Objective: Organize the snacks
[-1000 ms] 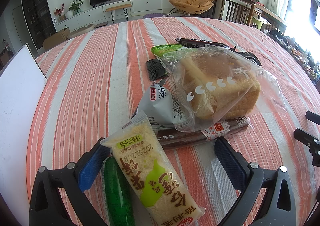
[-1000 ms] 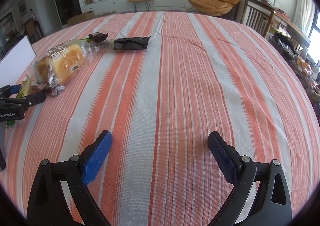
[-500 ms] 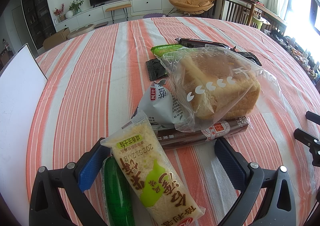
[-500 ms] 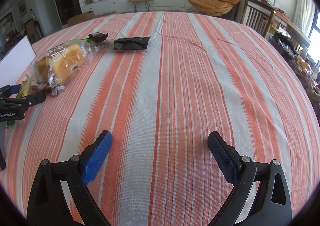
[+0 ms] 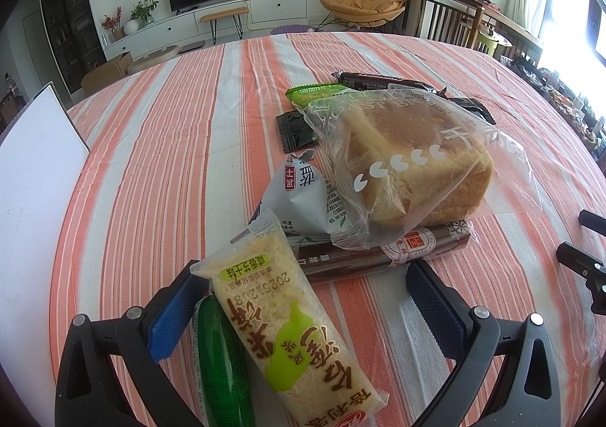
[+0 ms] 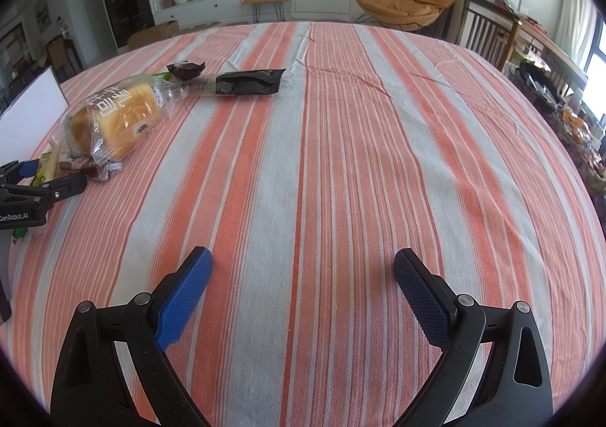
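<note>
— Any change from a second before?

— None seen. Same framing in both wrist views, every snack in the same spot on the striped tabletop (image 5: 159, 147).

— Left gripper (image 5: 303, 298)?

— Held low over the near end of the pile, jaws spread wide, gripping nothing. Yellow crumb pack (image 5: 288, 328) lay lengthwise between the jaws, its near end closest to the camera, with a green tube (image 5: 223, 355) just beside it on the left, partly tucked under. Contact between the left pad and either one: could not tell.

— Rest of the snacks?

— Bagged toast loaf (image 5: 413, 165) sat in the middle of the pile, resting on a brown bar (image 5: 382, 253) and pressed against a grey pouch (image 5: 303, 196). Behind it: a small dark sachet (image 5: 295, 130), a green pack (image 5: 314, 92) and a long dark bar (image 5: 386, 80). White board (image 5: 34, 177) stood at the left edge.

— Right gripper (image 6: 303, 287)?

— Hovered over bare cloth well to the right of the pile, jaws wide apart and empty. Loaf (image 6: 113, 116) and a black wrapper (image 6: 248, 82) lay far off to its upper left, left gripper (image 6: 34, 181) visible at the frame edge.
</note>
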Demonstrator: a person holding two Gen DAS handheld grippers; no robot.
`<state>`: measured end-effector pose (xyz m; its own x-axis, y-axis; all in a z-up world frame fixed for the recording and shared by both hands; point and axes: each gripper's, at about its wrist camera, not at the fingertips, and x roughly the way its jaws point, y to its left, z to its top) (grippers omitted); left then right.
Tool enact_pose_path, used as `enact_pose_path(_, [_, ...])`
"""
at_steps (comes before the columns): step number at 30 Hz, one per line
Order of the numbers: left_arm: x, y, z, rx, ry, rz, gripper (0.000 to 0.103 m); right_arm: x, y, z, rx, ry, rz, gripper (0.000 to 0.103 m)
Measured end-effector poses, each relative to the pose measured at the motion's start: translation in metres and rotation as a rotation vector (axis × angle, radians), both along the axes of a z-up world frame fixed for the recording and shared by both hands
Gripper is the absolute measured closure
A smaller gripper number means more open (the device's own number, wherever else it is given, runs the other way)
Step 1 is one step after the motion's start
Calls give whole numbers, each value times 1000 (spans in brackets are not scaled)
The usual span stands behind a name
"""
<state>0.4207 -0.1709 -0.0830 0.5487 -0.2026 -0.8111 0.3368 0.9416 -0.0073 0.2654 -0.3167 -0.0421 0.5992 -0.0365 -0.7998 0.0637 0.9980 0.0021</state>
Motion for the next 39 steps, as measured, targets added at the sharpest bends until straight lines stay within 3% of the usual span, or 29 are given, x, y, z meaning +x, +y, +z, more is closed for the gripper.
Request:
enact_pose_path(20, [-6, 5, 3, 2, 9, -3, 0, 7, 2, -1, 1, 2, -22, 4])
enact_pose_path(23, [-26, 13, 1, 36, 92, -90, 0, 9, 3, -2, -1, 2, -30, 3])
enact_pose_path(27, [-46, 26, 1, 58, 145, -172, 0, 10, 3, -2, 1, 2, -30, 3])
enact_pose_path(31, [-38, 37, 8, -35, 176, -93, 0, 9, 3, -1, 0, 2, -30, 3])
enact_pose_path(32, [-27, 37, 9, -91, 205, -38, 0, 9, 3, -1, 0, 2, -30, 3])
enact_pose_path(36, [5, 43, 13, -187, 258, 77, 0, 10, 3, -1, 0, 2, -30, 3])
enact_pose_path(39, [10, 57, 20, -250, 309, 113, 1, 10, 3, -1, 0, 2, -30, 3])
